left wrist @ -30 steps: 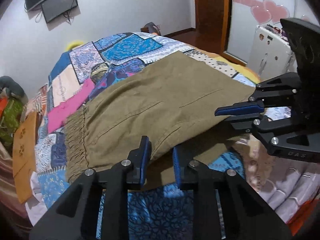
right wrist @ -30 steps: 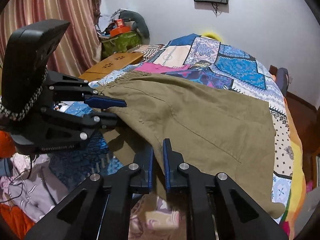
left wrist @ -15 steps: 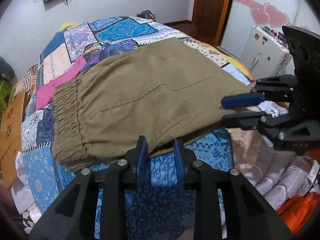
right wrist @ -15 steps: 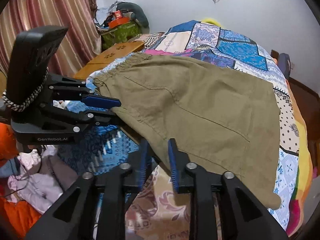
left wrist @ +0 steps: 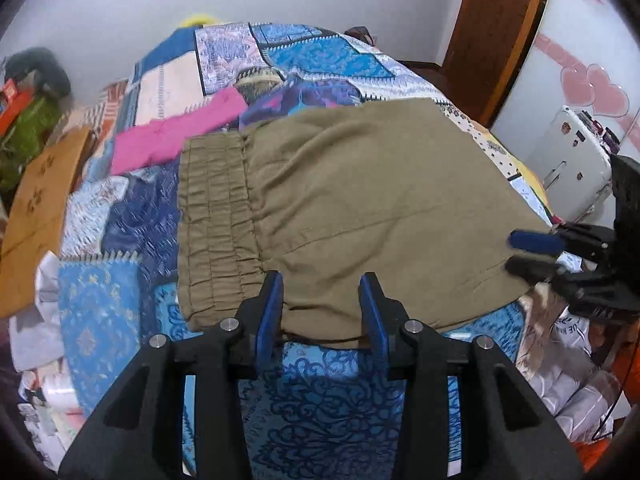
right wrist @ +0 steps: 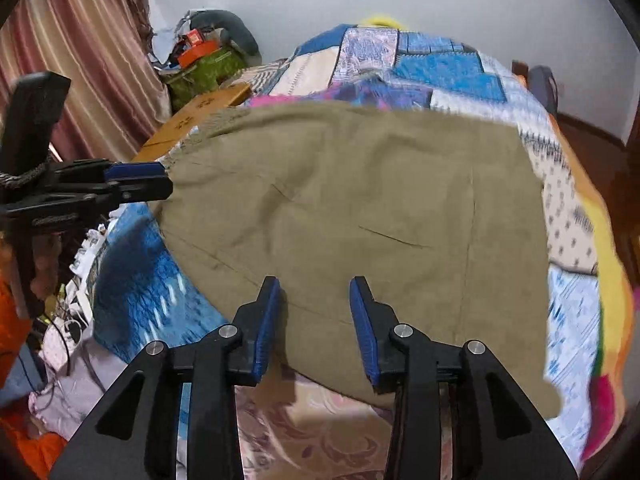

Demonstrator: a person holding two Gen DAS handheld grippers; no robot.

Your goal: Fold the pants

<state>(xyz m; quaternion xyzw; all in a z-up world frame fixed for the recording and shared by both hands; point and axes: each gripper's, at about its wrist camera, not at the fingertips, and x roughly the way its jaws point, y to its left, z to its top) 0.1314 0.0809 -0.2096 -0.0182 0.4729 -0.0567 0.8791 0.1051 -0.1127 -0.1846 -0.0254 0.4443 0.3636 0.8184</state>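
Olive-green pants lie folded flat on the patchwork bedspread, elastic waistband to the left. My left gripper is open and empty, over the pants' near edge beside the waistband. My right gripper is open and empty over the near edge of the pants, further along the leg end. Each gripper shows in the other's view: the right one at the pants' right end, the left one at the waistband end.
A pink cloth lies on the bed beyond the waistband. A wooden board stands at the left side. Clothes are piled by the bed. A white cabinet and a door stand at the right.
Both grippers held the pants' near edge lifted a second ago. They have lowered it onto the bed, opened and let go, and now hover over the flat pants.
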